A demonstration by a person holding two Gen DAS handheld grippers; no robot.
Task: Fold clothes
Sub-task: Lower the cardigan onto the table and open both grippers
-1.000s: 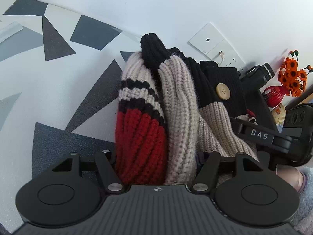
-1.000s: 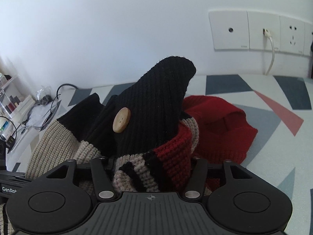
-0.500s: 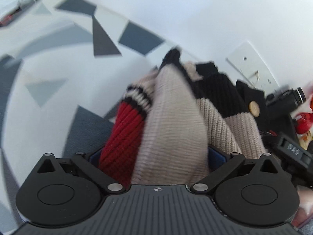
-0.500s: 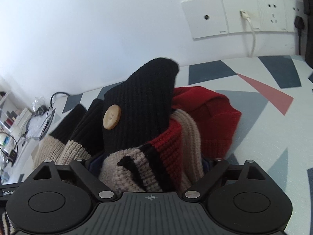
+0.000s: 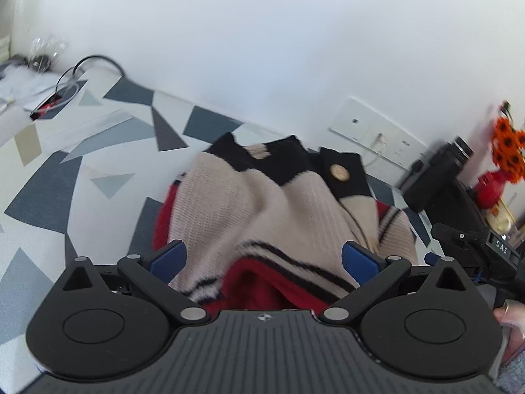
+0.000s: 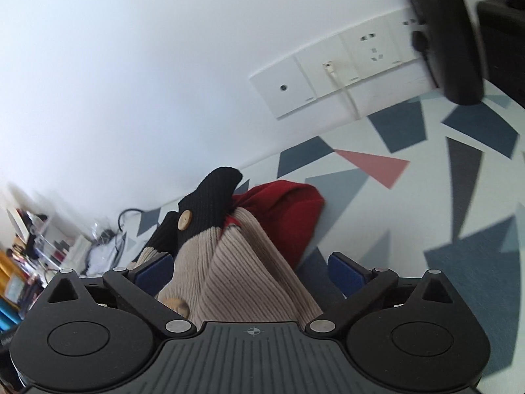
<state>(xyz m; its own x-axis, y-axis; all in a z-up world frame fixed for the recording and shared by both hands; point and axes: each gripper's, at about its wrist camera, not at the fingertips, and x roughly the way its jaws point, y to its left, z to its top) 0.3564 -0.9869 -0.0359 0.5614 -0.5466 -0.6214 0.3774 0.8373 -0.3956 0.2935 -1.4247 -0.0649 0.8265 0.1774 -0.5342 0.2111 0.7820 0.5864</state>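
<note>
A knit sweater (image 5: 249, 203) in beige, black and red, with a tan wooden button (image 5: 339, 173), lies bunched on the patterned table (image 5: 49, 193). My left gripper (image 5: 262, 259) is open, its blue pads (image 5: 167, 259) spread wide on either side of the sweater's near edge without pinching it. In the right wrist view the same sweater (image 6: 236, 262) runs from beige ribbing up to a black part and a red lobe. My right gripper (image 6: 249, 271) is open too, the knit lying loose between its blue pads (image 6: 344, 272). The right gripper's body (image 5: 475, 249) shows at the left view's right edge.
Wall sockets (image 6: 328, 75) with a plugged white cable sit behind the table. A black cylindrical device (image 5: 436, 167), a red vase (image 5: 489, 187) with orange flowers stand at the right. Cables and clutter (image 5: 49, 82) lie at the far left. A hand (image 5: 508, 321) holds the right gripper.
Both grippers went from shut on the sweater to wide open. The sweater has dropped from a raised bunch into a lower heap on the table, and both cameras have tilted upward.
</note>
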